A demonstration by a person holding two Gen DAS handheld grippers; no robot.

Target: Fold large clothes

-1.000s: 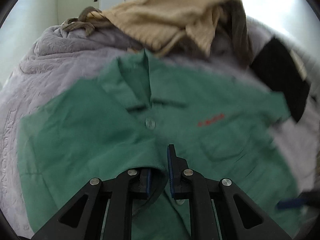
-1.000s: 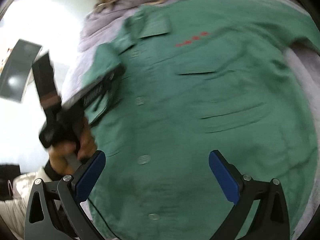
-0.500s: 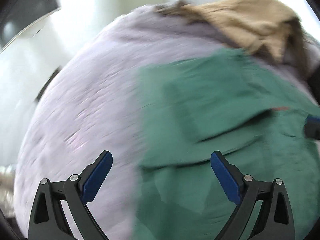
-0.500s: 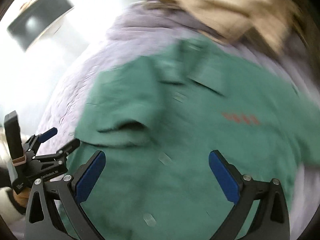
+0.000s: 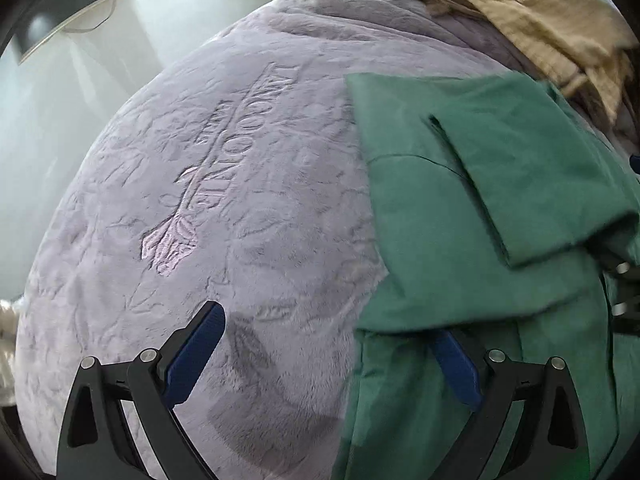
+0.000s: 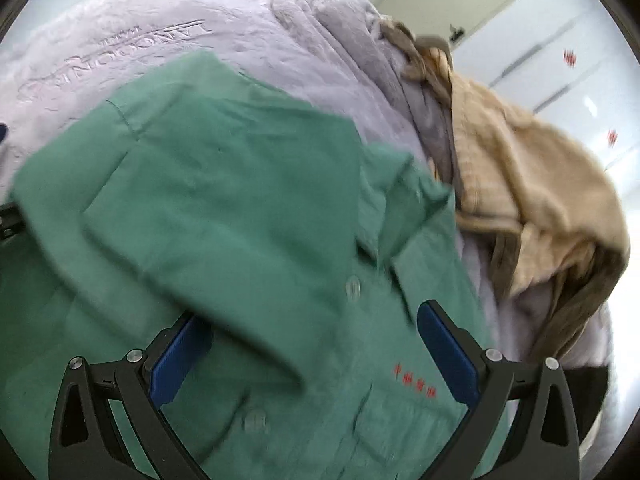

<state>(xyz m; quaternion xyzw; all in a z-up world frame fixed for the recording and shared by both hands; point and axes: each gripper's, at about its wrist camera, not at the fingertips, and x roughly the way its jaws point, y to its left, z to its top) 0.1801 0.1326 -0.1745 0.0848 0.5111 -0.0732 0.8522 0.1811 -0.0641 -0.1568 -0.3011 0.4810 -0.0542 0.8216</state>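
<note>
The green button-up shirt (image 6: 248, 208) lies front side up on a lilac plush blanket (image 5: 224, 184), with one short sleeve (image 5: 532, 184) folded inward over the chest. In the right wrist view the shirt fills the space ahead of and under the right gripper (image 6: 308, 344), whose blue-padded fingers are spread wide with nothing between them; the folded sleeve's hem crosses just ahead of its left finger, a pale button (image 6: 353, 286) sits between the fingers a little further ahead, and the red embroidered lettering (image 6: 414, 380) above the chest pocket lies close inside its right finger. The collar (image 6: 404, 216) is further ahead, right of centre.

The left gripper (image 5: 328, 352) is also released and wide apart. Its left finger hangs over bare blanket, while its right finger is partly covered by the shirt's folded edge; whether it touches the cloth cannot be told. The shirt lies ahead and to the right of this gripper, and embossed lettering (image 5: 236, 136) in the blanket lies ahead to the left.

Beyond the shirt, far ahead and to the right of both grippers, a tan knitted garment (image 6: 532, 184) is heaped on the blanket.
</note>
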